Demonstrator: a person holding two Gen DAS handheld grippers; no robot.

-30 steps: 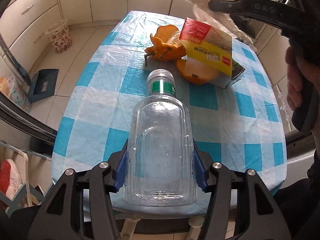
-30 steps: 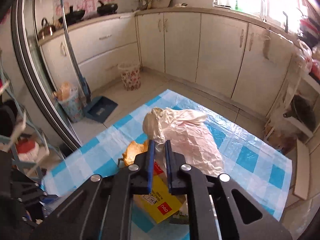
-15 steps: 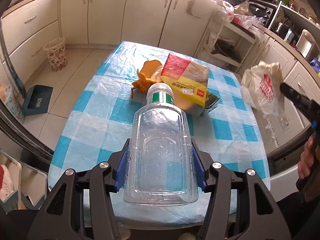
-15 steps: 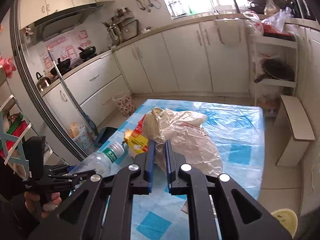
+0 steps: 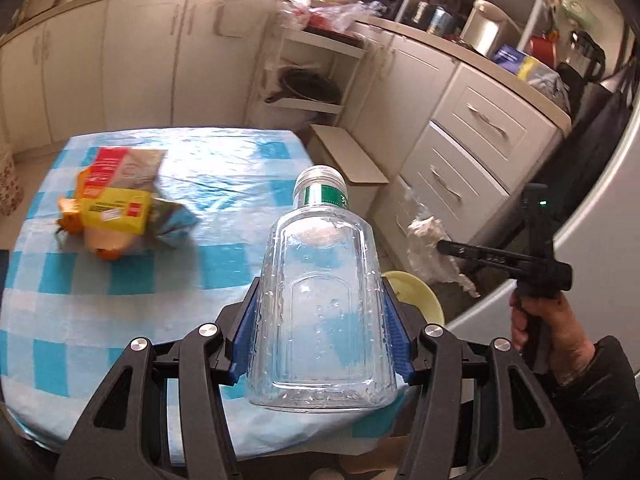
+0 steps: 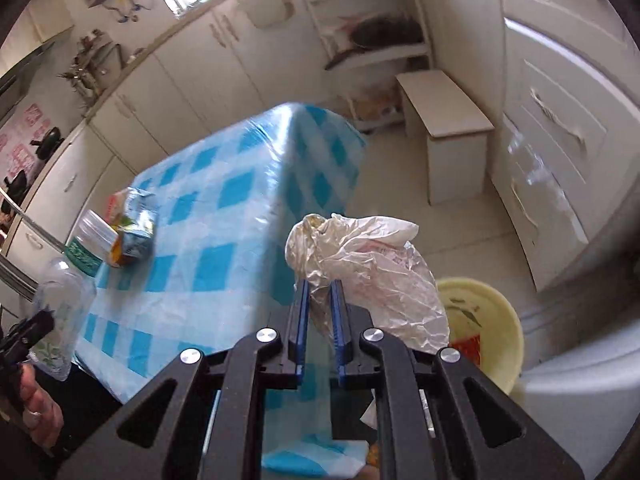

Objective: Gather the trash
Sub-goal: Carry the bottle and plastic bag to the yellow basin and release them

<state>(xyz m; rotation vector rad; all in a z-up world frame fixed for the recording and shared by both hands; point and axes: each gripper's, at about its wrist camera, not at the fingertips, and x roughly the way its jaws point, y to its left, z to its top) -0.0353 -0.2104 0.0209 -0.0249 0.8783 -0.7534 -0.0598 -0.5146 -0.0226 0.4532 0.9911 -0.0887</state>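
Note:
My left gripper (image 5: 322, 324) is shut on a clear plastic bottle (image 5: 320, 300) with a green label and holds it above the table's near right corner; the bottle also shows in the right wrist view (image 6: 64, 276). My right gripper (image 6: 320, 300) is shut on a crumpled white plastic bag (image 6: 368, 272) and holds it off the table's right side, above a pale yellow bin (image 6: 484, 324). The bag (image 5: 428, 252) and the bin (image 5: 416, 296) also show in the left wrist view. A yellow-red packet, a carton and orange peel (image 5: 116, 204) lie on the blue checked table (image 5: 224, 184).
A low white stool (image 6: 448, 132) stands on the floor beyond the table. White drawer cabinets (image 5: 472, 148) line the right wall. An open shelf with a pan (image 5: 308, 88) stands at the back. A patterned waste basket (image 5: 8, 188) is at far left.
Both grippers have swung to the right with their loads. The bag has moved from above the table to over the yellow bin. The bottle has shifted toward the table's right edge.

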